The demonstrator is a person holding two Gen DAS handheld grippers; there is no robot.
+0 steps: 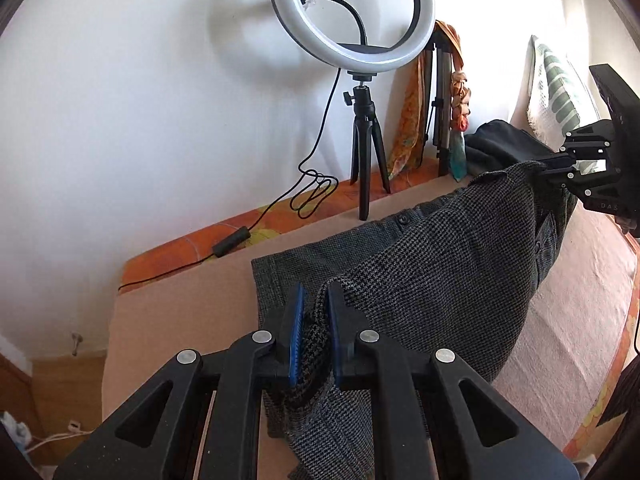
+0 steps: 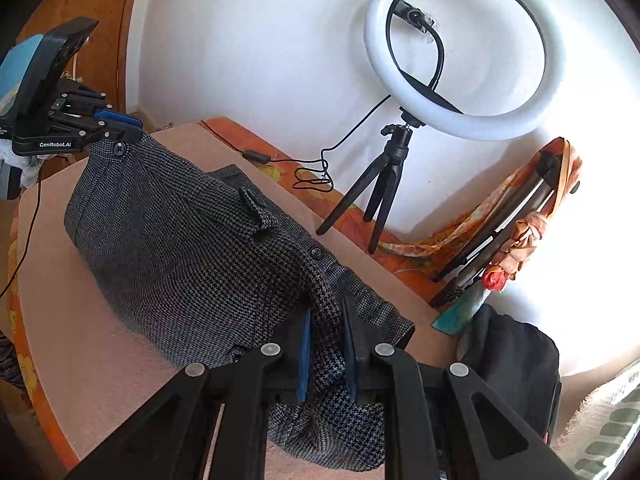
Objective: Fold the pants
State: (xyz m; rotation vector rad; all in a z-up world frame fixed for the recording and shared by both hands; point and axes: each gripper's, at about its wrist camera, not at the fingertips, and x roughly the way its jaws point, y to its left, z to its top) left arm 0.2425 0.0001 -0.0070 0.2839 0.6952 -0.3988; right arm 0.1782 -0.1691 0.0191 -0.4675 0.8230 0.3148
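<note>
My left gripper (image 1: pixel 316 308) pinches a bunched fold of the grey houndstooth pants (image 1: pixel 440 264), while my right gripper (image 2: pixel 326 320) clamps the buttoned waistband at the other end, stretching the cloth between them so it can be laid flat for folding. The pants hang partly lifted over the pink bed cover (image 1: pixel 180 312), their lower part resting on it. Behind, a ring light (image 1: pixel 352 12) stands on its tripod against the white wall.
</note>
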